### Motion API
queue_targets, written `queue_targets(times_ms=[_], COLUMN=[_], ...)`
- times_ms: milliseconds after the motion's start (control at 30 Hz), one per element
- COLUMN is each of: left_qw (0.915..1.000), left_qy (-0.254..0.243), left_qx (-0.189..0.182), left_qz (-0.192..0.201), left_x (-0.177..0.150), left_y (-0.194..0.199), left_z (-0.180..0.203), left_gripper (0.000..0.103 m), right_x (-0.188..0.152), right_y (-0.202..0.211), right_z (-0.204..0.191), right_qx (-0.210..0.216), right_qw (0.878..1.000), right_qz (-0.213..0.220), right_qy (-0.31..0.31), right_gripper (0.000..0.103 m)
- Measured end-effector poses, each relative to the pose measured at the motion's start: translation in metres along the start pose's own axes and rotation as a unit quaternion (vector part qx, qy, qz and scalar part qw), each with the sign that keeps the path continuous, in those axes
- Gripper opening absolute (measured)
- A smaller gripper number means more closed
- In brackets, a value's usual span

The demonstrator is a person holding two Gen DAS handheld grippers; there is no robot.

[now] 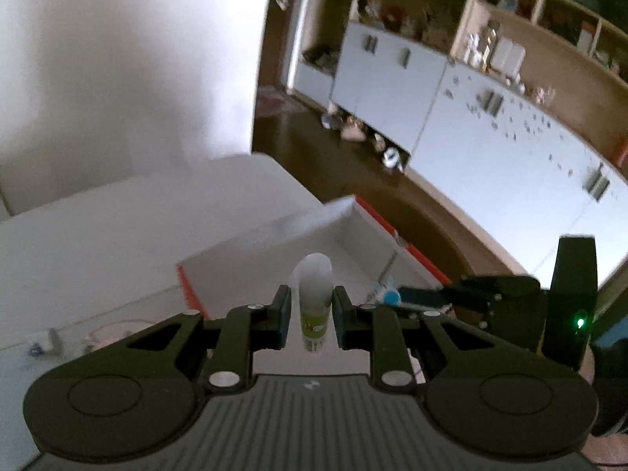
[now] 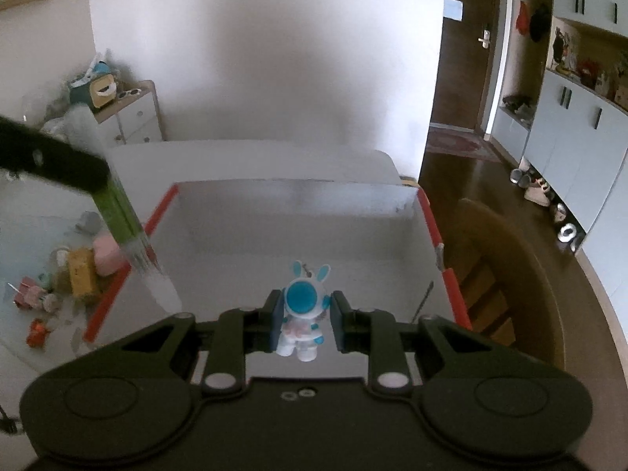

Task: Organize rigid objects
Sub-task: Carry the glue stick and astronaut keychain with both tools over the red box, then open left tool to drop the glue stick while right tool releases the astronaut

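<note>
Black left gripper (image 1: 312, 316) clamps a tube (image 1: 313, 302); right gripper (image 2: 302, 324), angled downward, clamps a rabbit figurine (image 2: 303, 310).

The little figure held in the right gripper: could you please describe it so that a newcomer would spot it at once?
Find the white box with red edges on the table. Above its floor, the right gripper is shut on a small astronaut figure. Its round blue face and blue rabbit ears set it apart from the green-and-white tube held alongside.
</note>
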State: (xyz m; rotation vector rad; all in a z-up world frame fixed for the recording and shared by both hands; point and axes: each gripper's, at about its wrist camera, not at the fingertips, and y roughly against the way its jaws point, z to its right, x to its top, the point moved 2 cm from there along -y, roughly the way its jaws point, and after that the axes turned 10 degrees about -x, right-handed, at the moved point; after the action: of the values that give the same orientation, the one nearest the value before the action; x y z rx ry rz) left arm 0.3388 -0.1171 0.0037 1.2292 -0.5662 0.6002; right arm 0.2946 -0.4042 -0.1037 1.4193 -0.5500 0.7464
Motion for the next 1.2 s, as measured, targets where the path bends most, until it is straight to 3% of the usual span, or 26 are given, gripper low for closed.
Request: queue_targets(times_ms=[367,1200], left_qw=[0.9957,0.9864], left_qy=[-0.003,-0.018], left_qx=[0.010,0.046], left_qz=[-0.092,-0.157], left_x=[-0.012,0.018], left_y=[-0.083,-0.199], left_z=[-0.001,-0.018], left_gripper=[0.022,0.022], right_x=[-0.003,-0.009], right_y=[-0.026,-0.072], right_z=[0.015,0.022], right_qx=[-0.002,-0.008], right_qw=[1.000,0.994], right_qz=[-0.023,-0.105], right_qy=[0.005,0.003], right_gripper=[0.024,0.025])
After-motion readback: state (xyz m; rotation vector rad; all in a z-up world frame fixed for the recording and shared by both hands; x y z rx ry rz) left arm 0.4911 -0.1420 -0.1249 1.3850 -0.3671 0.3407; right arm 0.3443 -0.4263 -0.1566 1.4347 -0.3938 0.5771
